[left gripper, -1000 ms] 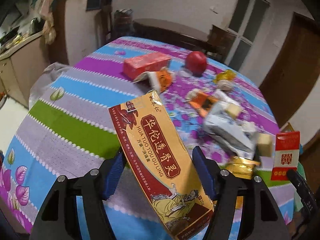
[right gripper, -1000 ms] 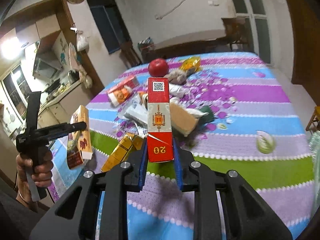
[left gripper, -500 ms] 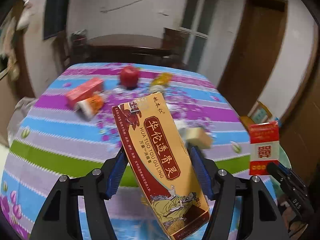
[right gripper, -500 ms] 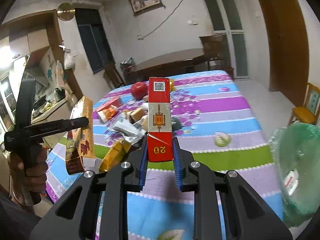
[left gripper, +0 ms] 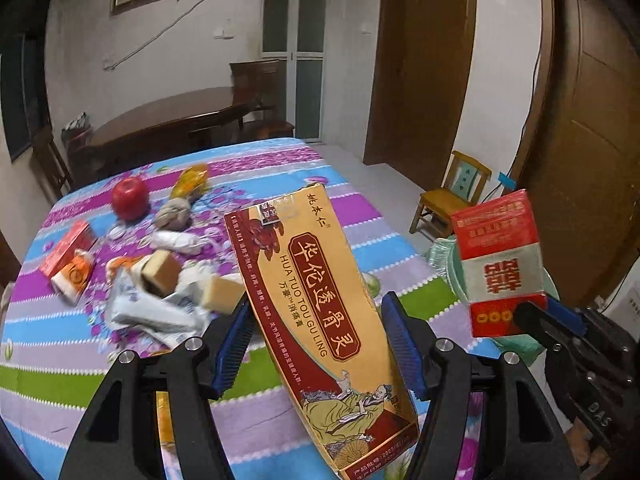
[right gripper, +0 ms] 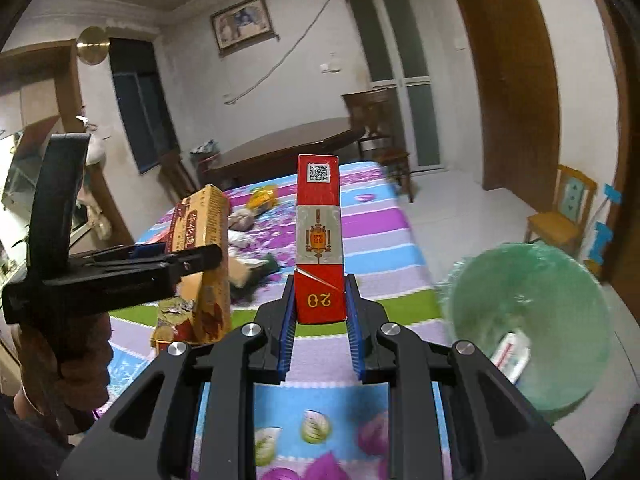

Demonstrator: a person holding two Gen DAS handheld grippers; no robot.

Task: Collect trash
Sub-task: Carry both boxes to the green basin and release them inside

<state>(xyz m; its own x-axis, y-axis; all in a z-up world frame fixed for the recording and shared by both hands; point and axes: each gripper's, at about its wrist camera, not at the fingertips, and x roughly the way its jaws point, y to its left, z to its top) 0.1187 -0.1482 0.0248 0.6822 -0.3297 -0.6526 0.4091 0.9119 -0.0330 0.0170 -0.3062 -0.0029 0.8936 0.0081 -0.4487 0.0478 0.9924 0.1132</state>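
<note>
A: Looking along the bench (right gripper: 384, 240), where does its edge run, and what lies past it?

B: Its right edge drops to pale floor (right gripper: 472, 200). Just off the near right corner stands a bin lined with a green bag (right gripper: 532, 320), mouth open upward, one white wrapper (right gripper: 512, 356) lying inside. A small wooden chair (right gripper: 564, 216) stands farther back, near the door.

A: Anything hard to read?

B: The litter on the bench is blurred: a red apple (left gripper: 130, 197), a red-orange carton (left gripper: 66, 254), crumpled white wrappers (left gripper: 156, 312). The bin is largely hidden in the left view.

A: And the grippers?

B: The left gripper (left gripper: 316, 340) has its pads fairly wide apart, clamped on a tan and maroon medicine box (left gripper: 320, 312) tilted above the bench. The right gripper (right gripper: 320, 324) is nearly closed, pinching the lower end of a red cigarette pack (right gripper: 319, 232), upright, above the bench's near end, left of the bin.
</note>
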